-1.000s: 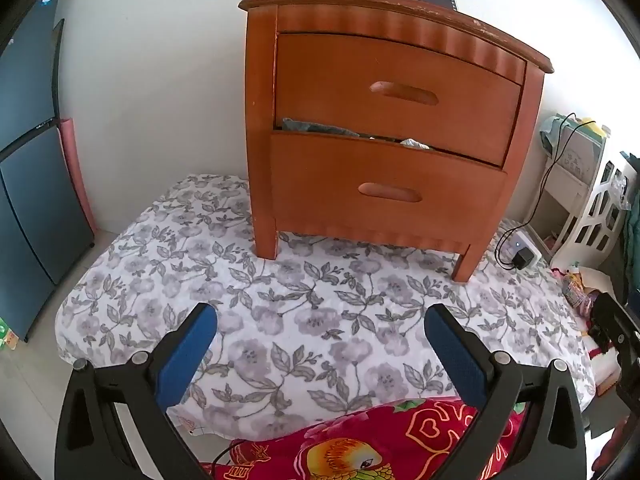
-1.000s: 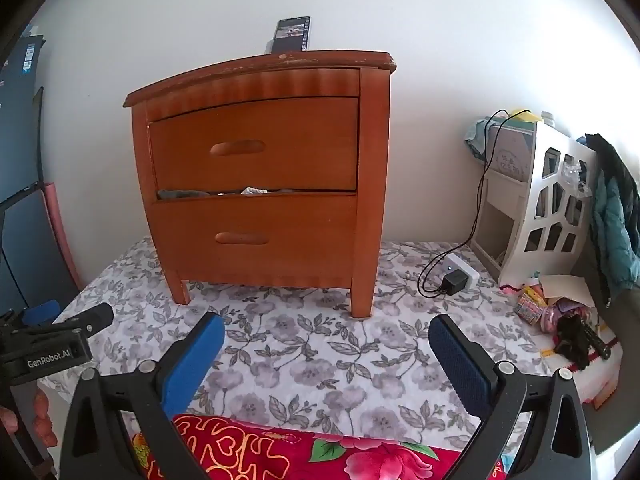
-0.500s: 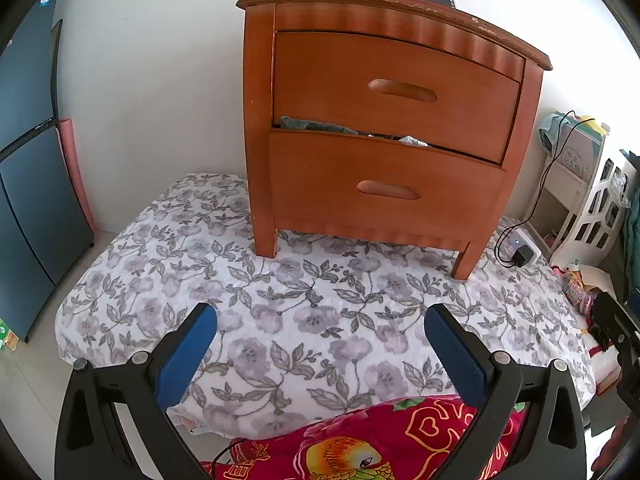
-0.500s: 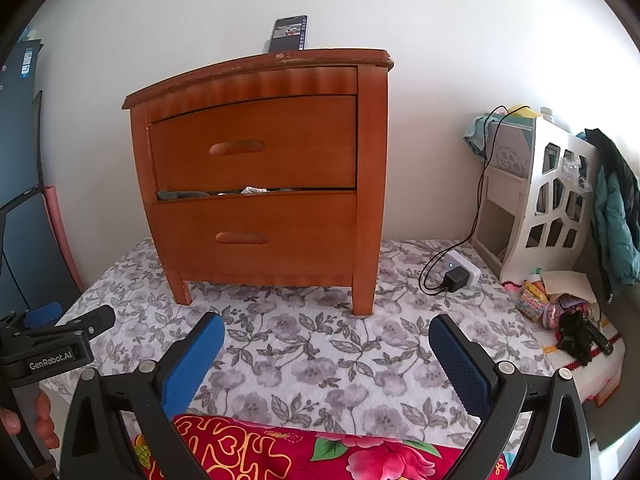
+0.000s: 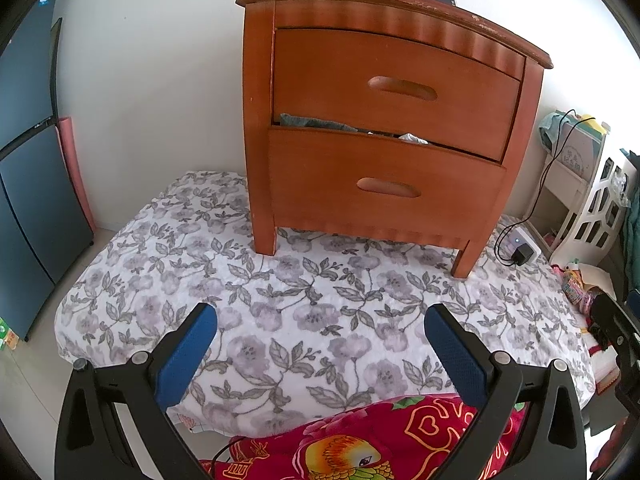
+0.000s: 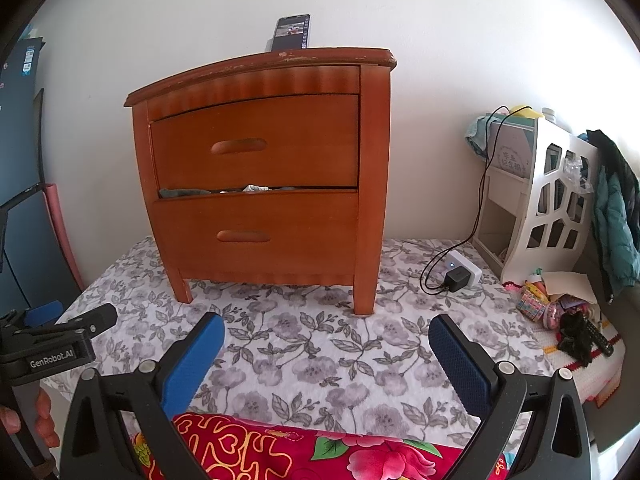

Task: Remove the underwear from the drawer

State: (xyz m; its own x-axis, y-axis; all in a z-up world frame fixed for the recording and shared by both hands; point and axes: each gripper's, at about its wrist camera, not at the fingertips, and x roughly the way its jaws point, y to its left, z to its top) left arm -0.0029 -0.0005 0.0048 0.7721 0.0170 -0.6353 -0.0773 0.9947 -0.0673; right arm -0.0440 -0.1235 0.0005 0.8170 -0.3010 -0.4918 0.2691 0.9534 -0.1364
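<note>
Underwear (image 5: 318, 122) is poking out of the thin gap above the lower drawer (image 5: 386, 186) of the wooden nightstand (image 5: 392, 120): grey-green fabric at the left end, a small white bit (image 5: 414, 138) near the middle. Same gap is showing in the right wrist view, grey cloth (image 6: 184, 192) left, white scrap (image 6: 254, 188) centre. Lower drawer is sitting only barely open; upper drawer (image 5: 396, 88) is looking shut.

Left gripper (image 5: 320, 320) is hovering with blue pads (image 5: 186, 354) spread wide, holding nothing, touching nothing. Right gripper (image 6: 326, 330) is likewise gaping wide, pads (image 6: 460, 362) empty, nothing pinched. Both are hanging over the near edge of the floral sheet (image 5: 304, 308), well apart from the nightstand front. Left gripper's body is also showing at the left edge of the right wrist view (image 6: 52, 344), with a hand (image 6: 28, 416) under it.

Nightstand is standing on the sheet, back against the white wall, a phone (image 6: 292, 32) propped on top. Red patterned blanket (image 6: 304, 452) is lying at the near edge under both grippers. Open sheet is lying between grippers and drawer handle (image 5: 388, 188), nothing blocking. Right side is crowding: charger and cable (image 6: 456, 278), white cutout shelf (image 6: 556, 208), teal jacket (image 6: 616, 224), small clutter (image 6: 560, 312). Left side, dark blue panel (image 5: 28, 184) is standing beside the sheet edge.
</note>
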